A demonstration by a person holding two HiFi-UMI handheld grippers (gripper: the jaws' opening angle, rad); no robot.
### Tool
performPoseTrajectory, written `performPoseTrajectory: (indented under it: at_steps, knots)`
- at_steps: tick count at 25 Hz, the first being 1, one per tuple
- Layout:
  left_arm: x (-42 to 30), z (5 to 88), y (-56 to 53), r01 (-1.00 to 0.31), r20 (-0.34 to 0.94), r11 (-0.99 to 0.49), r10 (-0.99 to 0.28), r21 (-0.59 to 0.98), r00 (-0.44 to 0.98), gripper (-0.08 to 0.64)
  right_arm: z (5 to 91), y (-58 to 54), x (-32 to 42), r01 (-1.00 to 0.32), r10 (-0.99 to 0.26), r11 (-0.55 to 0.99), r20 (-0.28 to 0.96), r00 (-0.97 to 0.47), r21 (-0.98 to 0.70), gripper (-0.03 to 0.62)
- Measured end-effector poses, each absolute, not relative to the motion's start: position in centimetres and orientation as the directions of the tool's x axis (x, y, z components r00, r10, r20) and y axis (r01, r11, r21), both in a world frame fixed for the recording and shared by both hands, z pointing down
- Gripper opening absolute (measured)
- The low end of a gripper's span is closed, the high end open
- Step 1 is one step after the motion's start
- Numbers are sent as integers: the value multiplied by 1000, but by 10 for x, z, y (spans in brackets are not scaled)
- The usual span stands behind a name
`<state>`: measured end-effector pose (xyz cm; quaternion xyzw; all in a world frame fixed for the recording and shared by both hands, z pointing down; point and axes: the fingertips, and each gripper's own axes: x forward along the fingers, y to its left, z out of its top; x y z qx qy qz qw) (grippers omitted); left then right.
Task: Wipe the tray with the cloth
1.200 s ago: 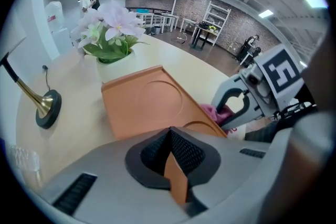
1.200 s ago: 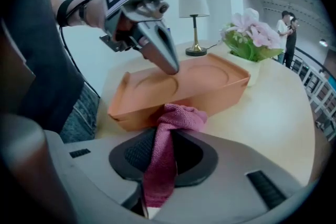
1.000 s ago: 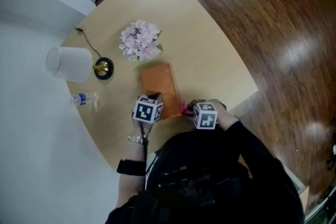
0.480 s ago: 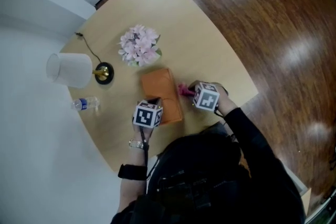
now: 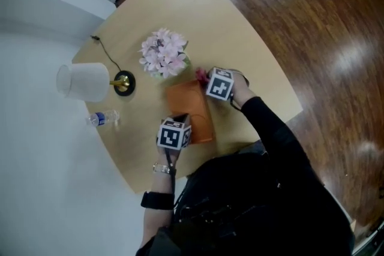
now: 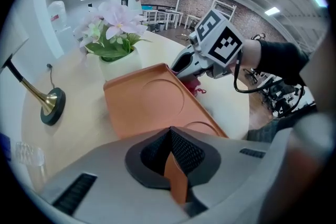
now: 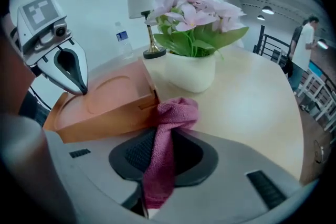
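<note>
Orange, smooth and hard-looking, the tray (image 5: 189, 106) is a shallow rectangle with a raised rim and round recesses pressed into its floor. It lies on a pale wooden table (image 5: 240, 45) with a curved edge.

At the tray's near edge, the left gripper (image 6: 170, 139) has its ribbed black pads closed on the rim, and a thin orange strip of rim stands between them. In the head view that gripper's marker cube covers this grip.

At the tray's far right corner, the right gripper (image 7: 163, 147) is clamped on the cloth (image 7: 169, 126), a pink knitted-looking rag. A strip of the cloth runs down between the pads, and a soft bunch bulges out ahead of the jaws, touching the tray's outer side wall at that corner. From above, only a small pink tuft of it shows beside the cube.

Just beyond the tray's far edge stands a flower pot (image 7: 191, 68), smooth and cream, filled with pale pink blossoms and green leaves. Left of the tray are a lamp (image 5: 90, 81) with a white cylinder shade, lying on its side, and a small clear bottle (image 5: 103, 119), too small to read.
</note>
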<state>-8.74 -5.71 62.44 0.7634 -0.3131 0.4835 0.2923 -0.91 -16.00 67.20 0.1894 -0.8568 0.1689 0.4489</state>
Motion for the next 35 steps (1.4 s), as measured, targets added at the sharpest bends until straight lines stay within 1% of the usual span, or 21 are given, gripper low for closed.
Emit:
performPoseTrajectory:
  at_steps: [6,12,20,28,35]
  knots:
    - [-89,625,-57,-764,918,-625,-190,160,348,2,666,-112,-16,-386,-97,908,813,-575,-165,95]
    - [-91,628,-56,-750,913,-642,-194,159,359,2,669,-21,-25,-324,-12,920,812,-584,-220,95]
    - [-90,627,-56,-714,904,-684,-197,149,378,2,671,84,-30,-300,80,907,820,-566,-296,95]
    - [-90,628,-56,-696,893,-704,-211,143,397,2,668,107,-35,-330,71,895,827,-558,-299,94]
    - [-90,625,-54,-711,878,-677,-209,188,430,2,658,83,-7,-391,28,875,837,-547,-285,94]
